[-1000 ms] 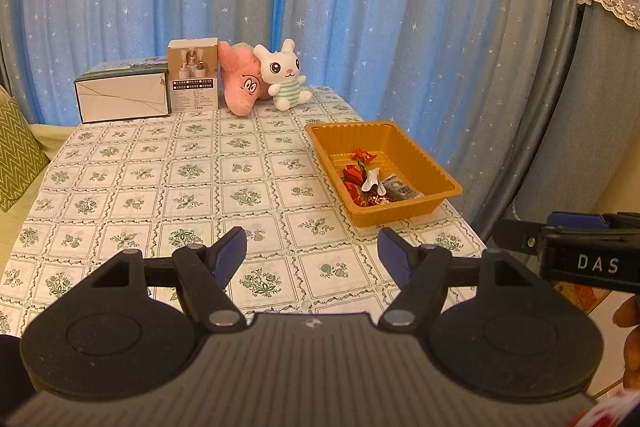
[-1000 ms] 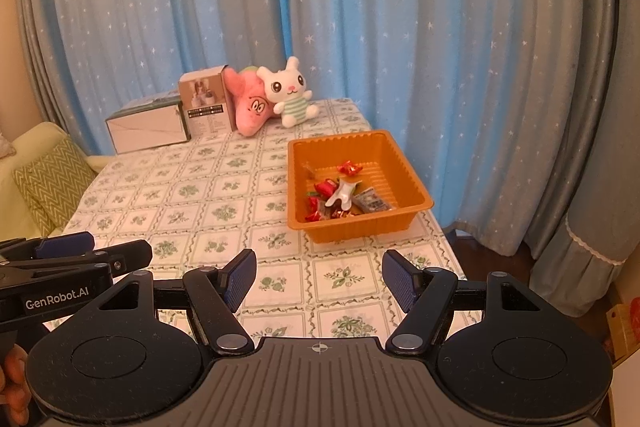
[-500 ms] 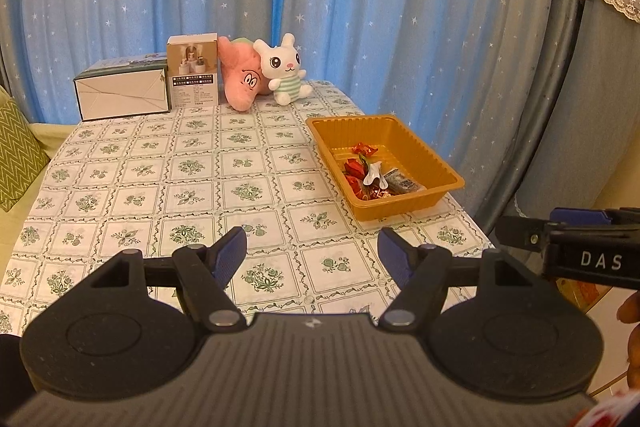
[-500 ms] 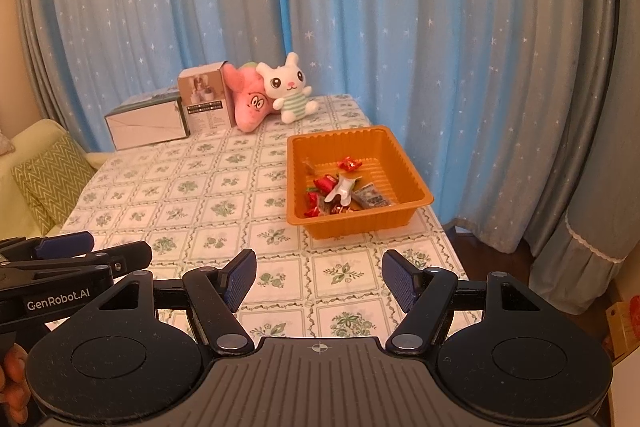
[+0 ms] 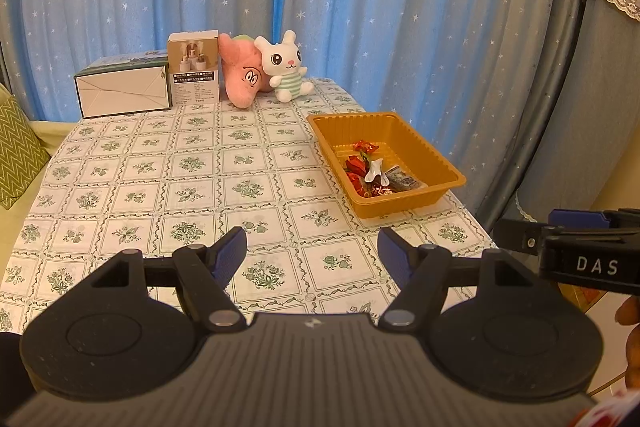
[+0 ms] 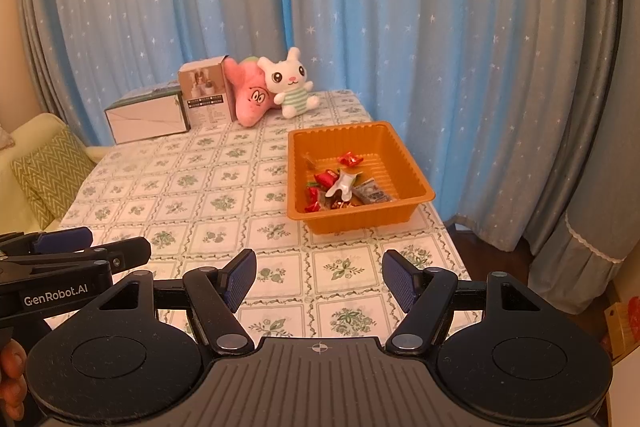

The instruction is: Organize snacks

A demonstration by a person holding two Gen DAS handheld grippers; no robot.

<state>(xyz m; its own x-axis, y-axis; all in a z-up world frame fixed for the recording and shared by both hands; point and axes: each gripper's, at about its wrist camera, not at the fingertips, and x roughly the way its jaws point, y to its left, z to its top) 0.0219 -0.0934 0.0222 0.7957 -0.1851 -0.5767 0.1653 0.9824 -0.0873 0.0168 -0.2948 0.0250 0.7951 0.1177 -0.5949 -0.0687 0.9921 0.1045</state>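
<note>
An orange tray [image 5: 420, 151] [image 6: 404, 171] sits near the table's right edge. Several wrapped snacks [image 5: 374, 173] [image 6: 340, 185], red, white and dark, lie in it. My left gripper [image 5: 312, 255] is open and empty, held above the near part of the table, well short of the tray. My right gripper [image 6: 318, 277] is open and empty, also back from the tray. Each gripper shows at the edge of the other's view: the right one in the left wrist view [image 5: 580, 247], the left one in the right wrist view [image 6: 60, 259].
At the table's far end stand a white box [image 5: 122, 93], a small brown carton [image 5: 194, 67], a pink plush [image 5: 242, 77] and a white bunny plush [image 5: 286, 67]. Blue starred curtains hang behind. A green cushion [image 6: 48, 175] lies left of the table.
Both grippers have drawn back and risen a little; the tray and table look slightly farther and lower. Both stay open and empty.
</note>
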